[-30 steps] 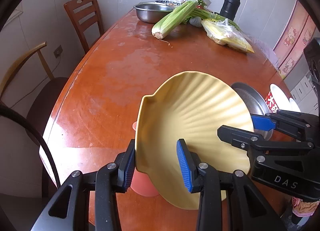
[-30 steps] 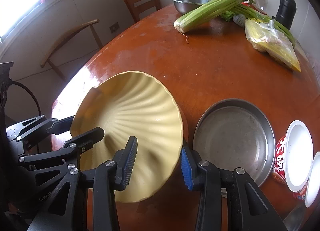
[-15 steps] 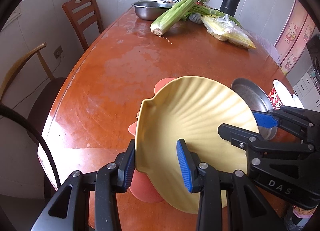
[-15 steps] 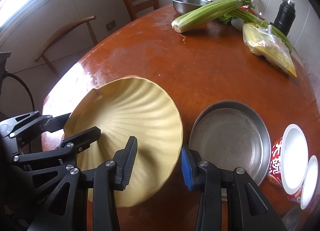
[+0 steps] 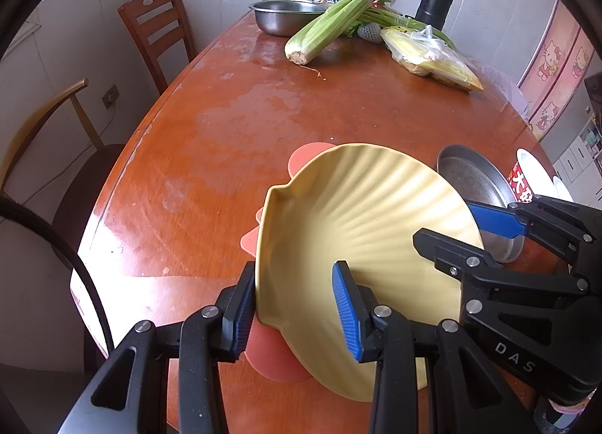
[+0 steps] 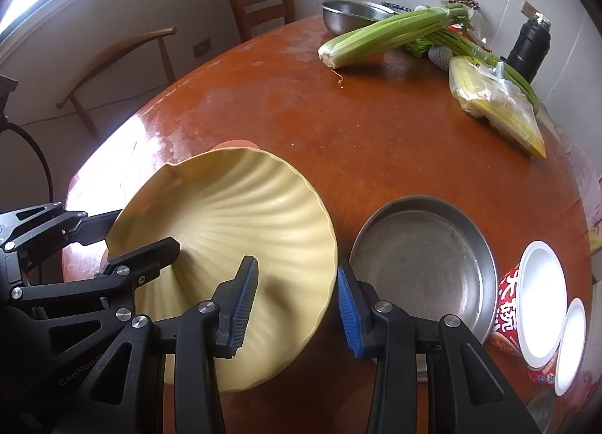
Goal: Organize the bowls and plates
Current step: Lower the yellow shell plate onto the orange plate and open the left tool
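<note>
Both my left gripper (image 5: 295, 315) and right gripper (image 6: 297, 308) pinch the ribbed yellow shell-shaped plate (image 5: 361, 242); the coral plate (image 5: 276, 360) lies under it, toward seven o'clock.

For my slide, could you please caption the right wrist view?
Both tools hold a ribbed yellow shell-shaped plate beside a round steel pan.

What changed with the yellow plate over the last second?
The yellow shell plate, shut between both the left gripper and the right gripper, moved lower in the left view, baring more of the pink plate beneath. Both grips, the steel pan and the celery stayed.
</note>
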{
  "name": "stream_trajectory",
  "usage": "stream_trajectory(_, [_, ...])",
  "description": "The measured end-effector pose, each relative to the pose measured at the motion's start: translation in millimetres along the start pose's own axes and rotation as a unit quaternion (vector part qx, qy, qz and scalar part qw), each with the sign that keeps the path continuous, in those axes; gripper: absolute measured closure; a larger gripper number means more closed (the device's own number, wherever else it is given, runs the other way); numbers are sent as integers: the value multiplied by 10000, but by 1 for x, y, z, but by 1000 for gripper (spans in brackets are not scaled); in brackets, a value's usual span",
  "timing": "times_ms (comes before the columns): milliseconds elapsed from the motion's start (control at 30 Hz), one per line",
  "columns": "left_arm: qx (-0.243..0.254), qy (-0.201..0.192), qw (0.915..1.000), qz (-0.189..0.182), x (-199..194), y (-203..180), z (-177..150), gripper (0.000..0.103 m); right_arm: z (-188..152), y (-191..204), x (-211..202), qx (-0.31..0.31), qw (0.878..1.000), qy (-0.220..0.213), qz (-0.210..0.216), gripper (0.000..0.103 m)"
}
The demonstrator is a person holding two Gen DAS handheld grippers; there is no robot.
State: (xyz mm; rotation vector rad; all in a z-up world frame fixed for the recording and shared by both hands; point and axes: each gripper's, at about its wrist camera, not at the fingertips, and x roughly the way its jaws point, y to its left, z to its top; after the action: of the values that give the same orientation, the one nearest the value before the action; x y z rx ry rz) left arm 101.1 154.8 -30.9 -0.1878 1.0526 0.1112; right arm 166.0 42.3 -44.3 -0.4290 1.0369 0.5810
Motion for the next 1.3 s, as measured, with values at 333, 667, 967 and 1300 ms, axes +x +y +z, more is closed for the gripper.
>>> stream_trajectory(333, [-113, -78, 9999, -15, -6, 3, -1, 63, 2, -10, -7, 231, 9995, -79, 221, 59])
stream_trajectory(667, [-188, -158, 9997, 82, -13, 3, -1, 63, 0, -18, -22, 369, 9982, -293, 382, 59])
stream_trajectory(967, [-104, -368, 9990, 246, -31, -7, 3, 61, -3, -34, -46, 596, 9952, -603, 479, 59])
stream_trajectory(1300, [188, -578, 9977, 296, -48, -34, 13, 55, -16, -58, -75, 876, 9908, -898, 509, 59])
